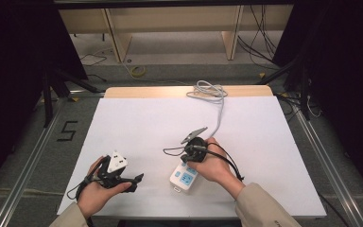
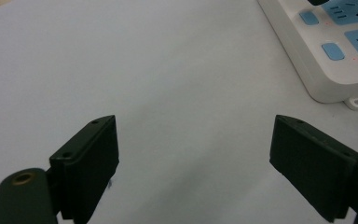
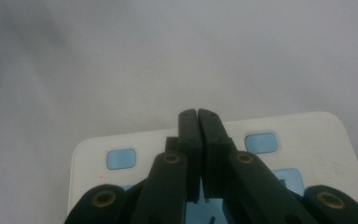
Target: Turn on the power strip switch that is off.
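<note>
High view: power strip (image 1: 184,176) sits near-centre on the white table (image 1: 264,142), cord (image 1: 220,111) running to the far edge. Right gripper (image 1: 187,159) is right over it w/ jaws pinched together, nothing between. Left gripper (image 1: 137,182) sits left of it, jaws wide apart, empty.

A white sheet (image 1: 137,127) is spread over the surface (image 1: 179,91) — only a wooden strip is left bare at the far edge. A white power strip (image 1: 183,178) is laid on it near the front — its grey cord (image 1: 220,111) is trailed toward the far edge.
</note>
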A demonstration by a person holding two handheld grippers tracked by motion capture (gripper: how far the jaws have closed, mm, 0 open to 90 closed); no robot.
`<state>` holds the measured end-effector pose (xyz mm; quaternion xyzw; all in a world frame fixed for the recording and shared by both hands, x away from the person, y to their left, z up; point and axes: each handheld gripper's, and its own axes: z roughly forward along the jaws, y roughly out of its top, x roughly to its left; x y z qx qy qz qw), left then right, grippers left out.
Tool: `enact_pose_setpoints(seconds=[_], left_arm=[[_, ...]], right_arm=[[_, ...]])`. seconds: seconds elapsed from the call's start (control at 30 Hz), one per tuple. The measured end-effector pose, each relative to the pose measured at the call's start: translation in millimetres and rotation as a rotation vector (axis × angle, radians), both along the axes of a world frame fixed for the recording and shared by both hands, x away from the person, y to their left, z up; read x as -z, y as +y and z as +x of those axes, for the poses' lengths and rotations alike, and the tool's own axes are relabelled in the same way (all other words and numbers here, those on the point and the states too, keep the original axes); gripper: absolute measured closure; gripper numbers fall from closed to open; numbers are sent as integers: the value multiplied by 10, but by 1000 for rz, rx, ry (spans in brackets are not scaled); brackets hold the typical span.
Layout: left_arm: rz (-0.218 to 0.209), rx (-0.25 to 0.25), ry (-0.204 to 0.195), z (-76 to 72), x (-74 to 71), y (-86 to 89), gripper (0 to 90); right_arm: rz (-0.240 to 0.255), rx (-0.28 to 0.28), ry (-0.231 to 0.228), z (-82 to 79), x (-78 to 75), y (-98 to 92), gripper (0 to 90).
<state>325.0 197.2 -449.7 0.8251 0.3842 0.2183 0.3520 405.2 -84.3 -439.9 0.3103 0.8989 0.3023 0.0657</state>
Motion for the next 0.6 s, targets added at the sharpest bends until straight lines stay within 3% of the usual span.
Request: enact_pose_setpoints(seconds=[0.6], left_arm=[[4,-3,2,-2,-1,12,150]], right_arm=[[96,59,-67,-67,-128,-294,734]])
